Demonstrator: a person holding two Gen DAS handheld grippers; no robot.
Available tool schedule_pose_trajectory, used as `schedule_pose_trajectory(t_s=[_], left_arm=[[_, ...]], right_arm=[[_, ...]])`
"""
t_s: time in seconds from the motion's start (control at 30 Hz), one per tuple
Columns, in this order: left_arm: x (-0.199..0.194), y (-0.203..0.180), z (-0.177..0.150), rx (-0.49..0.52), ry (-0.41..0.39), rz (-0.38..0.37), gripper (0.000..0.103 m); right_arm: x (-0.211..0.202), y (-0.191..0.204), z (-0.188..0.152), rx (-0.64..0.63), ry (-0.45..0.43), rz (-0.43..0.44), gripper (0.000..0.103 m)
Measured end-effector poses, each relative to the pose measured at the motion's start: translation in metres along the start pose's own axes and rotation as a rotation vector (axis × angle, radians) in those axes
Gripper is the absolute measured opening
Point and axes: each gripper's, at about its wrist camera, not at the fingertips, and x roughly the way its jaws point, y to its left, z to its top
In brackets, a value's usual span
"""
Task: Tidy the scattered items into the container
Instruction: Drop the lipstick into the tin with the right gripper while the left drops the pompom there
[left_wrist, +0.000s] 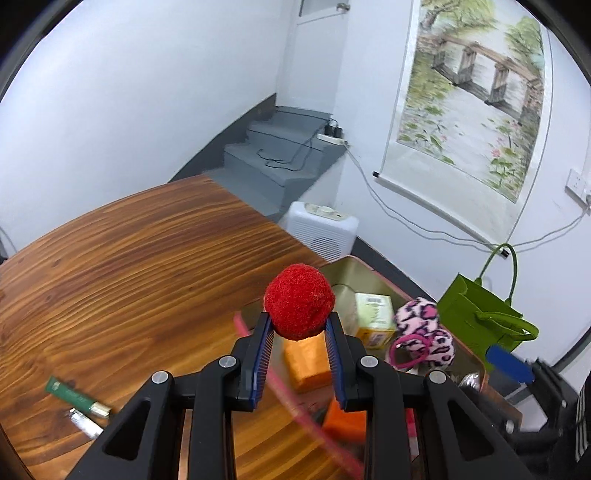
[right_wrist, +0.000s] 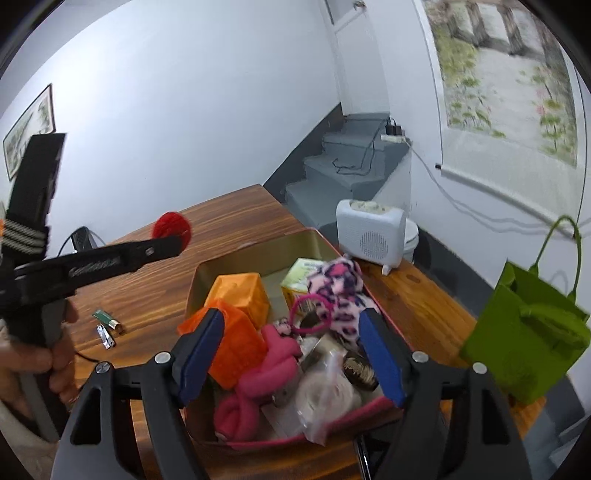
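Observation:
My left gripper (left_wrist: 300, 323) is shut on a red fuzzy ball (left_wrist: 299, 301) and holds it above the near-left edge of the pink-rimmed tin container (left_wrist: 354, 267). The ball (right_wrist: 172, 225) and left gripper also show at the left of the right wrist view. My right gripper (right_wrist: 291, 325) is open and empty above the container (right_wrist: 258, 254), which holds orange blocks (right_wrist: 240, 291), a pink leopard plush (right_wrist: 338, 291), a pink soft toy (right_wrist: 273, 354) and a yellow-green box (right_wrist: 301, 277). A green lighter (left_wrist: 75, 397) and a nail clipper (left_wrist: 85, 423) lie on the wooden table (left_wrist: 129, 258).
A green felt bag (right_wrist: 524, 325) stands on the table right of the container. A white heater (right_wrist: 371, 230) stands on the floor beyond the table's far edge, with grey steps behind. A scroll painting (left_wrist: 472, 92) hangs on the right wall.

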Motion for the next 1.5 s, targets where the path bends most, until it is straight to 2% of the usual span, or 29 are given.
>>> schedule_pose_trajectory(t_s=[0.23,0.3,0.33,0.37,0.47,1.1,1.3,1.37,1.43,1.5], left_arm=[[0.039,-0.018,0.012,0.03,0.057,-0.082,0.03],[0.047,-0.02,0.013,0.034,0.075,-0.09,0.04],[0.048,-0.02,0.013,0.03,0.079,-0.085,0.054],[0.047,-0.019,0.012,0.023,0.071,-0.079,0.057],[0.042,-0.011,0.008,0.009,0.06,-0.076,0.058],[-0.014,0.059,-0.023,-0.063,0.017,0.043,0.058],[-0.03,0.086,-0.035,-0.095,0.001,0.132,0.058],[-0.037,0.095,-0.04,-0.105,-0.005,0.152,0.061],[-0.045,0.104,-0.045,-0.116,-0.018,0.181,0.071],[-0.053,0.112,-0.05,-0.122,-0.033,0.217,0.073]], right_arm=[[-0.008,-0.014,-0.007,0.046,0.006,0.008,0.079],[-0.008,-0.013,-0.008,0.046,0.008,0.011,0.08],[-0.008,-0.012,-0.009,0.044,0.009,0.014,0.08],[-0.008,-0.011,-0.009,0.042,0.011,0.015,0.08],[-0.006,-0.006,-0.011,0.038,0.018,0.024,0.08],[-0.012,0.062,-0.017,-0.031,0.015,0.105,0.08],[-0.009,0.09,-0.022,-0.064,0.035,0.138,0.08],[-0.006,0.098,-0.023,-0.071,0.043,0.147,0.08],[-0.005,0.107,-0.024,-0.084,0.047,0.155,0.08],[-0.005,0.118,-0.024,-0.102,0.049,0.166,0.08]])
